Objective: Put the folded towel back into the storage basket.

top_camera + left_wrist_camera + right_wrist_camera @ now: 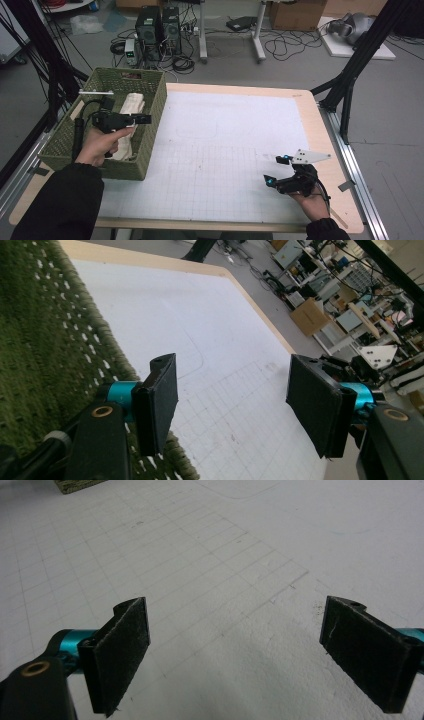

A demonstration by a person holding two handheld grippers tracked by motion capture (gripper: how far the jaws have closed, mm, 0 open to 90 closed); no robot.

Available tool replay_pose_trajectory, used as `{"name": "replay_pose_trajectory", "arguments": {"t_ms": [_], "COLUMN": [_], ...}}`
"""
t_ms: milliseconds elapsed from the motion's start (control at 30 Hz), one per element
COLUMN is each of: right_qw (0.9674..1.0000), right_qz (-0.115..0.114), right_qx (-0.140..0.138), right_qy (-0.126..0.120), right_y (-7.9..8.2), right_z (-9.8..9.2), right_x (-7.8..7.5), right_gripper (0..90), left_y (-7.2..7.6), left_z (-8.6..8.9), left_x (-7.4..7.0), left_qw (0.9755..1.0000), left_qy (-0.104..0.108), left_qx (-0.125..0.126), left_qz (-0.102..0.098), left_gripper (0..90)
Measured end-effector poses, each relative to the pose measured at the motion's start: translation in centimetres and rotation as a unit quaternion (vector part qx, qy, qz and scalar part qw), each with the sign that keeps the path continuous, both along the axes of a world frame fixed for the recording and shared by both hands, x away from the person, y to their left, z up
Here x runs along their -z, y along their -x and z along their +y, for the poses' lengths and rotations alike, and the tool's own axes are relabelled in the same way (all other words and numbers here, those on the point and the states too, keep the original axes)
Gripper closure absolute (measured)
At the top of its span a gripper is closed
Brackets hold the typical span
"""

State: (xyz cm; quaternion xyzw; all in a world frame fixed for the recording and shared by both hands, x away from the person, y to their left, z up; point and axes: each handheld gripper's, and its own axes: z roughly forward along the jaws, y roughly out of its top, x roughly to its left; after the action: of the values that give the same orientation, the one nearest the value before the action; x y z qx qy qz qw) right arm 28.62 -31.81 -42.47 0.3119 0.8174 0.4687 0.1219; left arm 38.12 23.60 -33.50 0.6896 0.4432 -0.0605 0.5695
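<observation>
A green woven basket (pixel 152 107) stands on the left part of the table, and a cream folded cloth (pixel 134 104) lies inside it. My left gripper (pixel 140 119) hovers over the basket and points right, toward its right wall. In the left gripper view its jaws (pixel 231 365) stand open with nothing between them, the basket's weave (pixel 45 355) to their left. My right gripper (pixel 276 170) rests low over the white grid mat (pixel 225 150) near the table's front right. Its jaws (pixel 237 605) are wide open and hold nothing.
The mat covers most of the wooden tabletop (pixel 320 135). Black frame legs (pixel 350 75) stand beside the table at right and left. Computers and cables (pixel 160 35) lie on the floor beyond the far edge. A corner of the basket (pixel 75 484) shows far off in the right gripper view.
</observation>
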Motion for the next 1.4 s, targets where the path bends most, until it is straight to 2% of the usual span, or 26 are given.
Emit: {"name": "replay_pose_trajectory", "arguments": {"t_ms": [467, 867, 933, 1033, 1100, 1400], "right_qw": [1.0, 1.0, 1.0, 1.0, 1.0, 1.0], "right_qz": [0.001, -0.001, -0.002, -0.004, -0.005, -0.007], "right_qx": [-0.001, -0.002, -0.001, -0.001, -0.001, -0.002], "right_qy": [-0.001, -0.002, -0.003, -0.003, -0.003, -0.002], "right_y": [0.0, 0.0, 0.0, 0.0, 0.0, 0.0], "right_z": [0.1, 0.0, 0.0, 0.0, 0.0, 0.0], "right_x": [-0.1, -0.2, -0.2, -0.2, -0.2, -0.2], "right_gripper": [11.8, 11.8, 11.8, 11.8, 11.8, 11.8], "left_y": [0.8, 2.0, 2.3, 2.7, 2.9, 4.1], "left_z": [-2.7, -5.2, -5.5, -5.8, -6.1, -7.4], "left_x": [-0.2, 0.0, 0.1, 0.2, 0.3, 0.8], "left_qw": [0.9996, 0.9993, 0.9993, 0.9994, 0.9993, 0.9994], "left_qy": [-0.004, -0.017, -0.023, -0.02, -0.028, -0.026], "left_qx": [0.026, 0.032, 0.029, 0.025, 0.022, 0.013], "left_qz": [-0.005, -0.007, -0.011, -0.012, -0.012, -0.02], "left_gripper": [37.4, 37.5, 37.2, 36.9, 36.9, 36.5]}}
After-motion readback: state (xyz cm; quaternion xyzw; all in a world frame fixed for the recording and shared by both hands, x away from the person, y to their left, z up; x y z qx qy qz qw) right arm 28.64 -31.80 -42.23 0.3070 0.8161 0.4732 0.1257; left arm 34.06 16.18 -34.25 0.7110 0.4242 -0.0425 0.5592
